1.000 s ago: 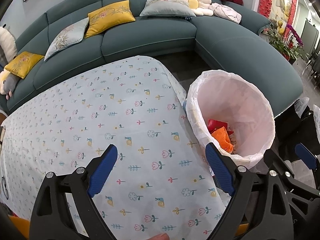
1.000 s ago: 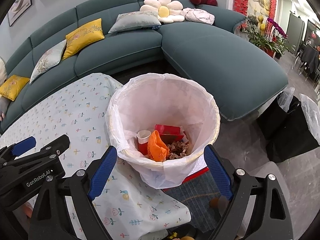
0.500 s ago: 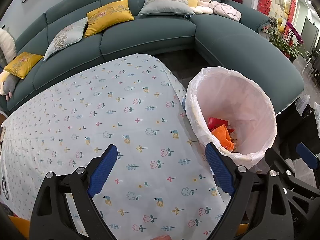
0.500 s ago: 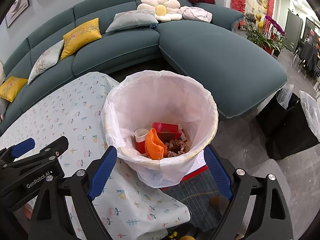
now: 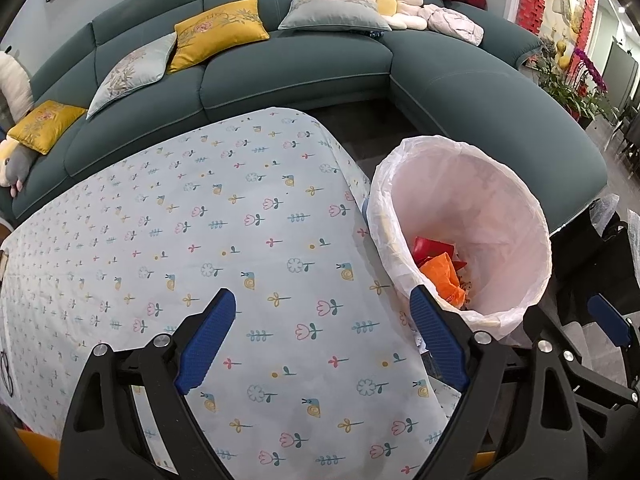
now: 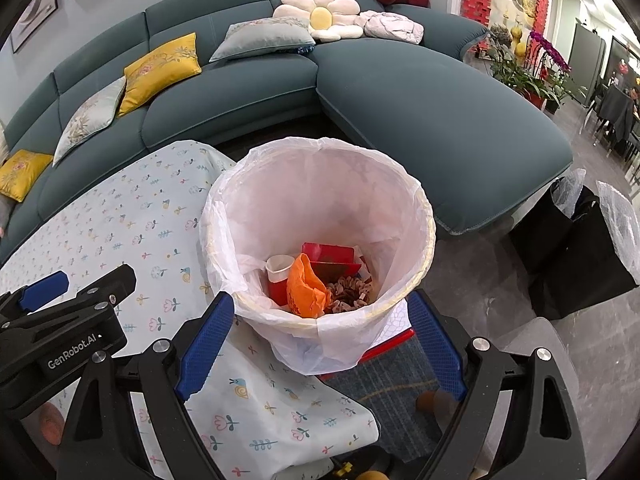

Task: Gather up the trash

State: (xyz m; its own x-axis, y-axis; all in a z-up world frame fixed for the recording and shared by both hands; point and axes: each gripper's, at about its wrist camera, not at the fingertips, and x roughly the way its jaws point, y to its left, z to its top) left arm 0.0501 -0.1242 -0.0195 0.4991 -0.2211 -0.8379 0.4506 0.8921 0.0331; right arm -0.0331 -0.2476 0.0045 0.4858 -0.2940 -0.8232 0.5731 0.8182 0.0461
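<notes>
Trash in the lined bin beside the tabletop.
The bin (image 6: 320,240), centre of the right view, wears a thin white liner; at its bottom lie an orange wrapper (image 6: 305,288), red box (image 6: 330,258), red-and-white cup (image 6: 279,274) and brown scraps (image 6: 352,290). Left gripper (image 5: 324,340) and right gripper (image 6: 320,344): jaws spread, holding nothing, over the floral tabletop (image 5: 180,240).

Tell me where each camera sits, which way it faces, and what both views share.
Left wrist: on the left gripper, open, looking down over the floral tablecloth toward the teal sofa; the right gripper's blue tip shows at right.
Right wrist: on the right gripper, open, looking down into the lined trash bin; the left gripper shows at left.
Shared: bin, orange wrapper, tablecloth, sofa.
</notes>
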